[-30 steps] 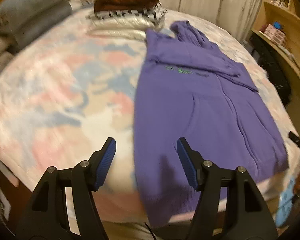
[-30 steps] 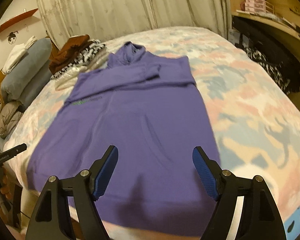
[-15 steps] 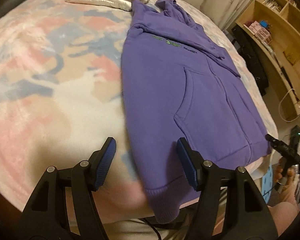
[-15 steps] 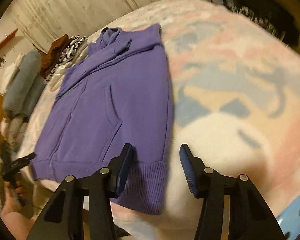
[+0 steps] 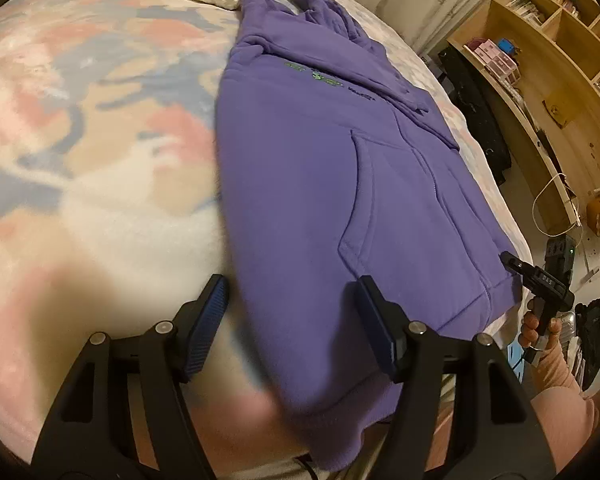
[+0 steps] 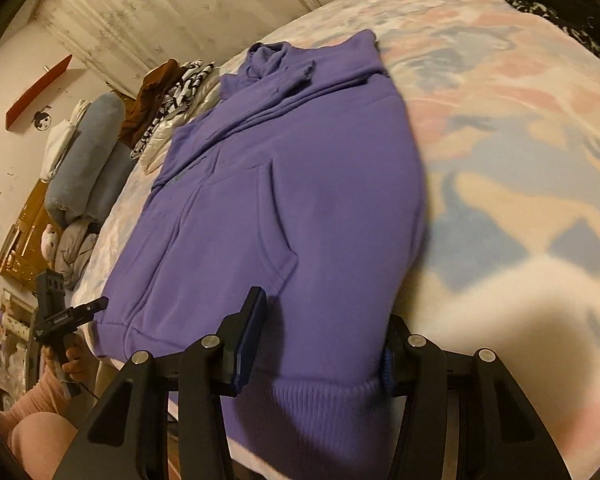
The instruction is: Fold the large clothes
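A purple hoodie (image 5: pixel 340 184) lies flat on the bed, sleeves folded in, hood at the far end, ribbed hem hanging over the near edge. It also shows in the right wrist view (image 6: pixel 292 208). My left gripper (image 5: pixel 288 320) is open, its jaws astride the hoodie's left bottom corner. My right gripper (image 6: pixel 320 336) is open, its jaws astride the right bottom corner at the ribbed hem (image 6: pixel 312 408). Each gripper appears in the other's view, the right one (image 5: pixel 540 280) and the left one (image 6: pixel 66 314).
The bed has a pastel patterned blanket (image 5: pixel 80 120). Folded clothes are stacked at the far end (image 6: pixel 168 96), with rolled bedding (image 6: pixel 84 160) beside them. Wooden shelves (image 5: pixel 548 60) stand along the right of the bed.
Both grippers have dropped and moved in to the hoodie's bottom corners. The right gripper's jaws, narrower half a second ago, have widened around the hem.
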A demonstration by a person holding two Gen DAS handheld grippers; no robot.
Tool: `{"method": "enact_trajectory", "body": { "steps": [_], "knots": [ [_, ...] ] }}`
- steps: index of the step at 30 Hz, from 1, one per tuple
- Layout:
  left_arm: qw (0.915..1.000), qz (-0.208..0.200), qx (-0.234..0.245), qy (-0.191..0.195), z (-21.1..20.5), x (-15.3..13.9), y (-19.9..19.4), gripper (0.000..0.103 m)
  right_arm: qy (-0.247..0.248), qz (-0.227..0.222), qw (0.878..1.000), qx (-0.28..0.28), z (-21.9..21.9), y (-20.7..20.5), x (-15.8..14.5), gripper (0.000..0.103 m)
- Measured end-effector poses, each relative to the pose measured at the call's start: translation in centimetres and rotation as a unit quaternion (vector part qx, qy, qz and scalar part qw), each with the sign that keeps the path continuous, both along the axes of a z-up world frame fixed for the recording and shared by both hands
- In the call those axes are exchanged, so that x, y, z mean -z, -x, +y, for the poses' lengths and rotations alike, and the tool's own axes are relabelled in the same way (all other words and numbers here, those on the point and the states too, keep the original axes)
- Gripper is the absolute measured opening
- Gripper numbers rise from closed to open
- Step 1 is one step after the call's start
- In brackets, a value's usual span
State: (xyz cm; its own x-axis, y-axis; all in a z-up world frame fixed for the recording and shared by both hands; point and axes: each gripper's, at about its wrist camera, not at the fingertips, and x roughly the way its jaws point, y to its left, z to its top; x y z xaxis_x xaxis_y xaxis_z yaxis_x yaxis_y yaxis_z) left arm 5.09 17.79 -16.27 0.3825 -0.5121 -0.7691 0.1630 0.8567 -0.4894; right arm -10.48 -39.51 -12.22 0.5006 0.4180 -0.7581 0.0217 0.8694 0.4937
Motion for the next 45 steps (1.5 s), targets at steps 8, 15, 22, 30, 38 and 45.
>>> {"method": "enact_trajectory", "body": {
  "steps": [8,15,22,30,38,45],
  "knots": [
    [0.9996,-0.015,0.021,0.01,-1.9,0.1,-0.6,0.05,-0.015,-0.008,1.0,-0.007,3.3,-2.1,0.0,0.027],
    [0.9995,-0.008,-0.004,0.031,-3.4,0.2,-1.7,0.015,-0.001,-0.026,1.0,0.006,4.1,-1.8,-1.0,0.016],
    [0.9973,-0.039,-0.052,0.034,-3.1,-3.2,-0.2,0.01,0.01,-0.066,0.998,0.014,4.8,-0.3,-4.6,0.014],
    [0.9974,-0.04,-0.054,0.025,-1.7,-6.4,4.2,0.009,0.026,-0.084,0.996,-0.019,6.5,3.0,-8.5,0.014],
    [0.9994,-0.016,-0.03,0.004,-0.3,-8.5,9.7,0.009,0.038,-0.039,0.997,-0.053,7.3,9.2,-10.8,0.014],
    [0.9982,-0.025,-0.041,0.037,0.3,-10.4,7.3,0.01,0.012,-0.047,0.998,-0.036,6.6,8.8,-11.8,0.014]
  ]
}}
